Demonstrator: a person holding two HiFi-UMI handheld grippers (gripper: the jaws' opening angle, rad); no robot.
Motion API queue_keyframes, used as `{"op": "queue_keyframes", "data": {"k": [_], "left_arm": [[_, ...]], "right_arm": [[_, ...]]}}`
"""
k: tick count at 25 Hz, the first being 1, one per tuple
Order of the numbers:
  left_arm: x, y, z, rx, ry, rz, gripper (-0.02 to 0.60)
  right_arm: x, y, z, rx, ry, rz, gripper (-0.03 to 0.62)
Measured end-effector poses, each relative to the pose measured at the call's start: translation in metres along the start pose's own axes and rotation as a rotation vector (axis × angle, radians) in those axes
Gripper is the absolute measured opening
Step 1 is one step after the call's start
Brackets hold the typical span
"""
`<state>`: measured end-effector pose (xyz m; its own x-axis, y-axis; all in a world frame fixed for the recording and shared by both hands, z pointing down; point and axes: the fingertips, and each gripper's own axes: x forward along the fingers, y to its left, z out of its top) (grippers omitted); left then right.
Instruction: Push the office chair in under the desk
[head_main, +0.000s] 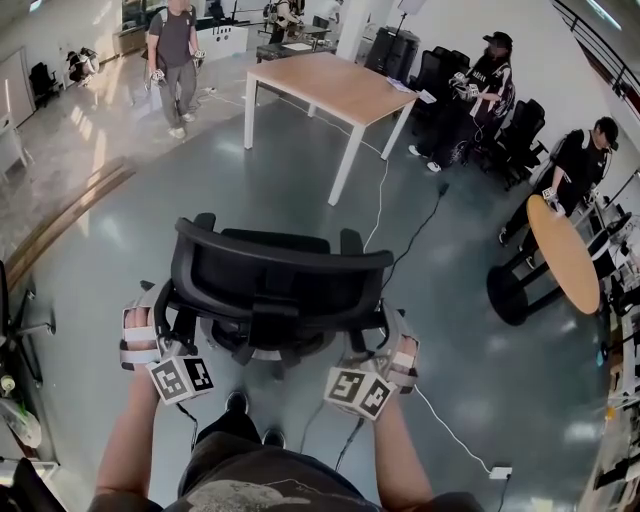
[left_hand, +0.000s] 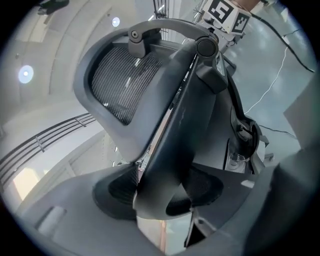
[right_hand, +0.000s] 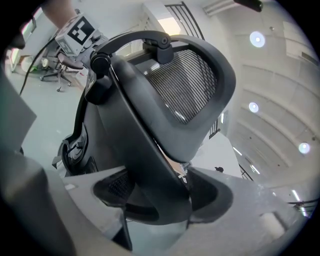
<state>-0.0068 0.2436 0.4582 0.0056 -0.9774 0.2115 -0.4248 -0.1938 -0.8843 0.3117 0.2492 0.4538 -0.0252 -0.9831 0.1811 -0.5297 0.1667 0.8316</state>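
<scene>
1. Left gripper (left_hand: 161, 196) is clamped on one side of the office chair (head_main: 270, 285) back frame, and right gripper (right_hand: 159, 197) on the other side.
2. The chair stands just before the person, well apart from the desk (head_main: 325, 85).
3. The frame is likely stiff and the mesh soft, so hold the frame. It probably rolls easily and may swivel.
4. The castors are hidden, and a cable (head_main: 420, 228) crosses the floor ahead.

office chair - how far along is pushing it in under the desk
Done: the grip. The left gripper and right gripper each clamp a side edge of the black mesh-backed office chair at its backrest. In hand: holding it from behind, ready to push. Left: the whole push, since the wooden-topped desk with white legs stands well ahead across the grey floor.
</scene>
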Motion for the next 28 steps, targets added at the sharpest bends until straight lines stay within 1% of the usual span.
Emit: {"op": "queue_keyframes", "data": {"k": [4,7,10,13,16,18,21,23,28], "left_arm": [[0.003,-0.003,-0.006,0.023,0.048,-0.026,0.285],[0.004,-0.003,-0.011,0.048,0.041,-0.048,0.281],[0.006,0.000,-0.010,0.055,0.038,-0.061,0.276],[0.009,0.001,-0.011,0.064,0.064,-0.074,0.272],[0.017,0.000,-0.016,0.071,0.087,-0.082,0.270],[0.026,0.008,-0.022,0.070,0.085,-0.084,0.270],[0.046,0.034,-0.032,0.067,0.069,-0.083,0.270],[0.058,0.045,-0.038,0.065,0.059,-0.084,0.270],[0.079,0.032,-0.046,0.062,0.027,-0.086,0.270]], "right_arm": [[0.000,0.003,0.003,0.006,0.020,0.008,0.307],[-0.002,0.004,0.008,-0.005,0.001,0.013,0.302],[0.000,0.005,0.008,-0.025,-0.006,0.022,0.295],[0.001,0.001,0.013,-0.018,0.007,0.036,0.291],[0.008,0.006,0.012,-0.036,0.008,0.046,0.288],[0.018,0.009,0.020,-0.043,0.006,0.050,0.288],[0.039,0.005,0.045,-0.038,0.001,0.043,0.285],[0.052,0.006,0.053,-0.045,0.000,0.039,0.285],[0.062,0.020,0.051,-0.046,0.000,0.037,0.279]]}}
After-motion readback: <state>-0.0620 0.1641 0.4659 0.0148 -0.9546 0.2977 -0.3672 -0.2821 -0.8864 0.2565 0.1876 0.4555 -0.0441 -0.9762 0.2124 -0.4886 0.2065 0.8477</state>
